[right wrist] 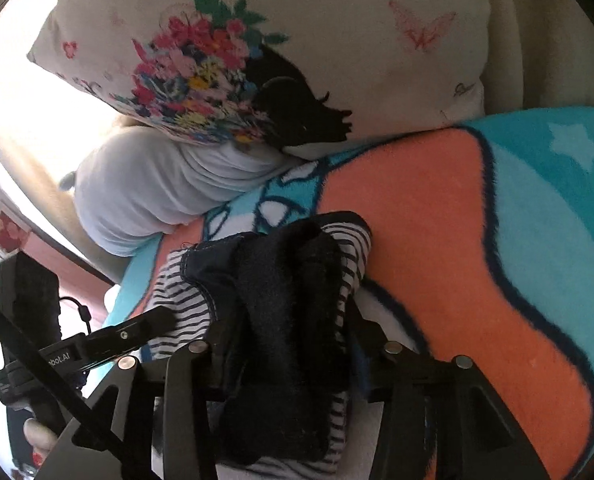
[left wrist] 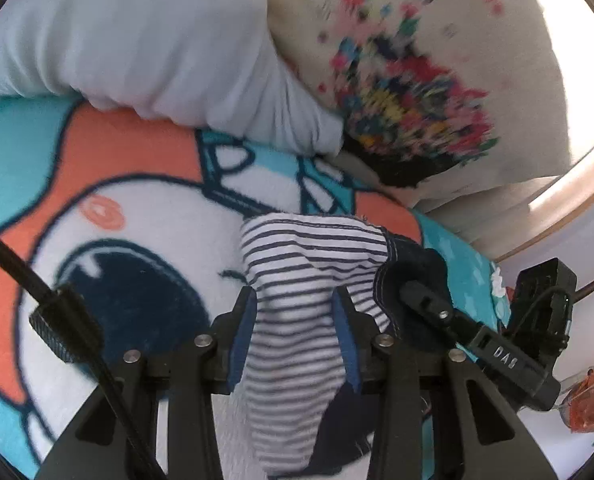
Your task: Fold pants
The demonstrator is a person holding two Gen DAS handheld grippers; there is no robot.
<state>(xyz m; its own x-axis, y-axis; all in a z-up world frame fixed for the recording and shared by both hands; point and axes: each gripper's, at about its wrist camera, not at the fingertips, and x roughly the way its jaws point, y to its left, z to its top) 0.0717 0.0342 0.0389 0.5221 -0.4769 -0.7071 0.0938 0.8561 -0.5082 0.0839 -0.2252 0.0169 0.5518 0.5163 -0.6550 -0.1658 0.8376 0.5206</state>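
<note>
The pants [left wrist: 309, 264] are dark navy outside with a white and navy striped lining. They lie bunched on a cartoon blanket [left wrist: 117, 168]. My left gripper [left wrist: 293, 300] is shut on the striped lining, which bulges between its blue pads. My right gripper [right wrist: 285, 320] is shut on a thick fold of the navy fabric [right wrist: 281, 300], with striped lining at both sides; its fingertips are hidden by cloth. The right gripper's finger [left wrist: 429, 300] shows in the left wrist view, touching the navy part. The left gripper's finger [right wrist: 145, 324] shows in the right wrist view.
A pale grey pillow [left wrist: 145, 40] and a floral cushion [left wrist: 417, 80] lie at the far side of the blanket, also in the right wrist view [right wrist: 257, 80]. A beige backrest [right wrist: 557, 40] rises behind. The bed edge drops off at right [left wrist: 557, 208].
</note>
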